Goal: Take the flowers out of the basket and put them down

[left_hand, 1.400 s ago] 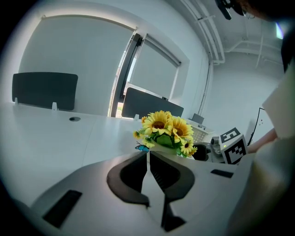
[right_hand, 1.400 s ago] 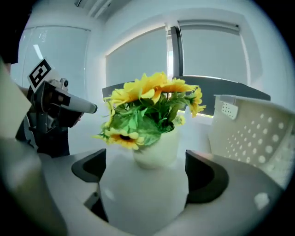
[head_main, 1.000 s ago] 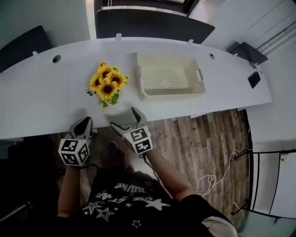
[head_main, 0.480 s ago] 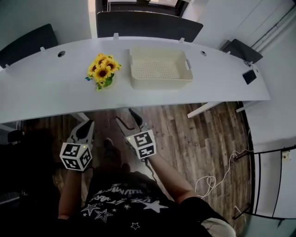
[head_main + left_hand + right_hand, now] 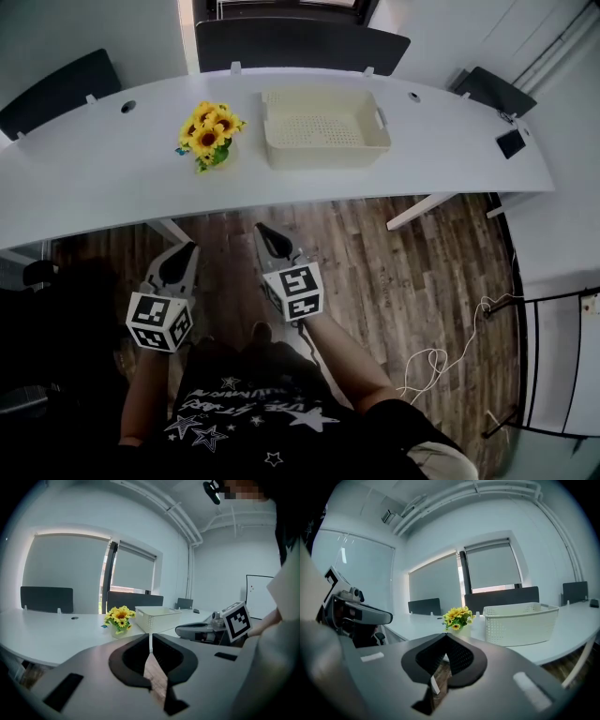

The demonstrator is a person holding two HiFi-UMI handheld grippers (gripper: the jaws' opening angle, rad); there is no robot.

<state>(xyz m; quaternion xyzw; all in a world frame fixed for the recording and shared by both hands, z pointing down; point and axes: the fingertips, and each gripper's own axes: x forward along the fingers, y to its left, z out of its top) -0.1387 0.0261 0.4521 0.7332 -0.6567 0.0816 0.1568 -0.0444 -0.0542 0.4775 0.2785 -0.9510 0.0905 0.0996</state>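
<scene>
Fingers of the right gripper [image 5: 266,234] have just been closed on nothing, the left gripper [image 5: 188,248] is likewise shut and empty, and the flowers [image 5: 208,137] are seen standing on the desk [image 5: 94,187], upper centre, beside the empty basket [image 5: 326,156]: task judged done.

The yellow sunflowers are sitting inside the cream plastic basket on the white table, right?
No. The yellow sunflowers sit beside the cream plastic basket on the white table, on its left, not inside it. The head view shows this.
</scene>
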